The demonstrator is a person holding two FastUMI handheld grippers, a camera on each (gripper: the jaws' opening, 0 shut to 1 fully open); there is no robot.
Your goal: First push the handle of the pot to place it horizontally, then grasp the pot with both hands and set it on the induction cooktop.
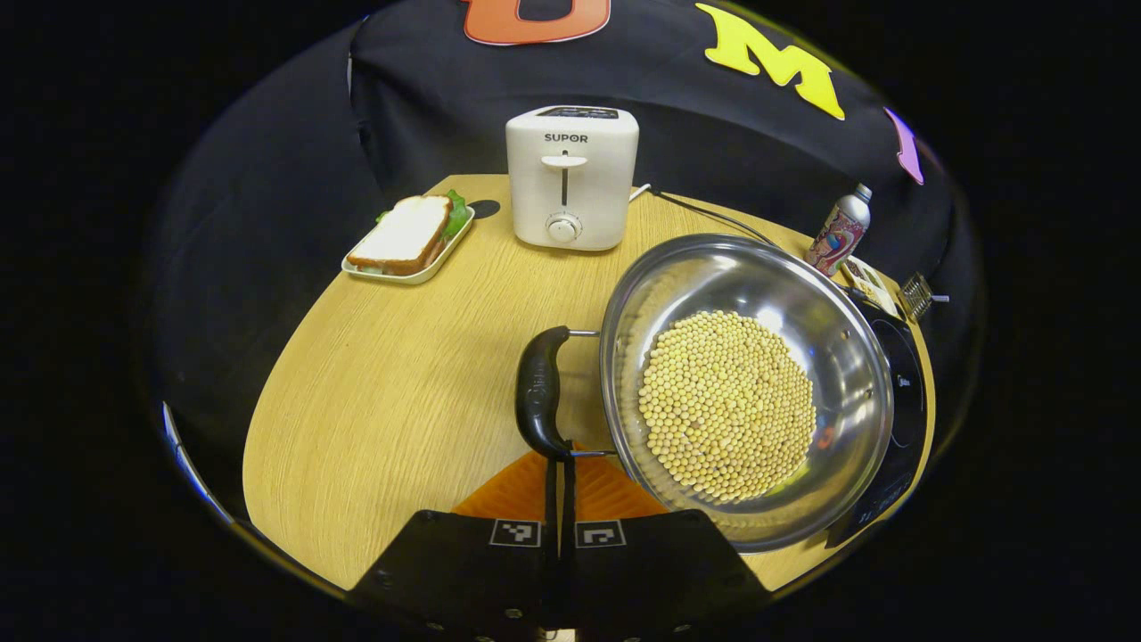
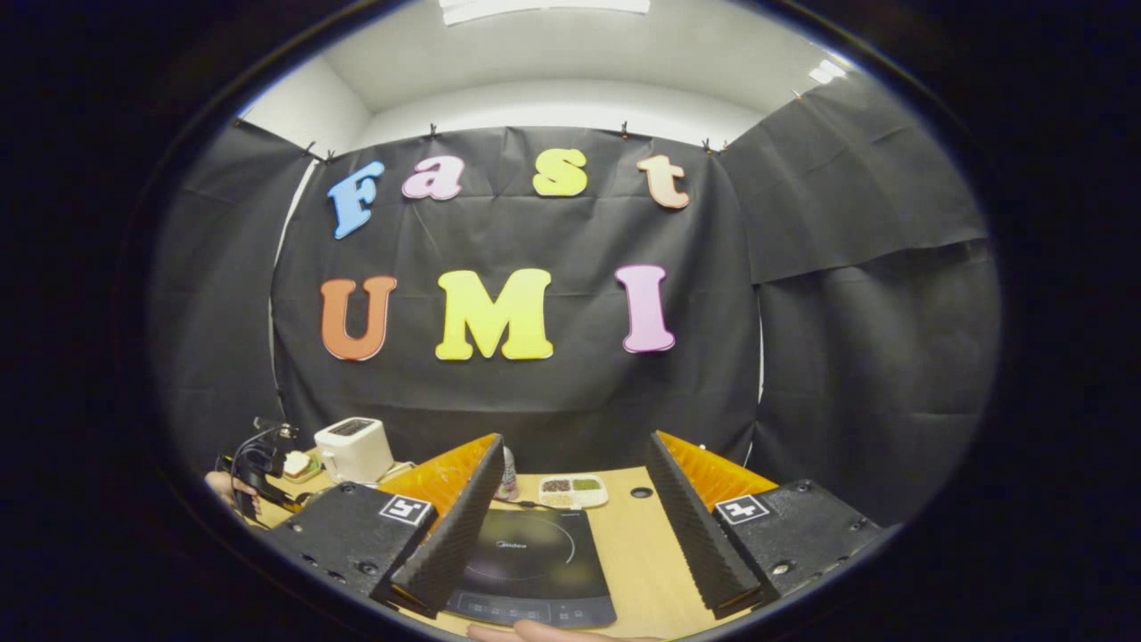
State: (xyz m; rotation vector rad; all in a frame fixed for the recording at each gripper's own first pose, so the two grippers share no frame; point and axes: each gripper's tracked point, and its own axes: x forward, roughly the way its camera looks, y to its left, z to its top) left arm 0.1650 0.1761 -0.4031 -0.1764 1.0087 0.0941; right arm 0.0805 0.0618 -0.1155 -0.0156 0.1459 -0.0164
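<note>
the left gripper [image 1: 562, 499] has its jaws drawn together to a narrow slit, tips right at the near end of the pot's handle [image 1: 541, 392], a stance suited to pushing, not grasping. the pot [image 1: 744, 388], full of beans, sits just ahead and right on the worktop [image 1: 383, 401], partly over the induction cooktop [image 1: 896, 401]. the handle's long axis runs away from the gripper. the right gripper [image 2: 570, 508] hangs wide open above the cooktop.
</note>
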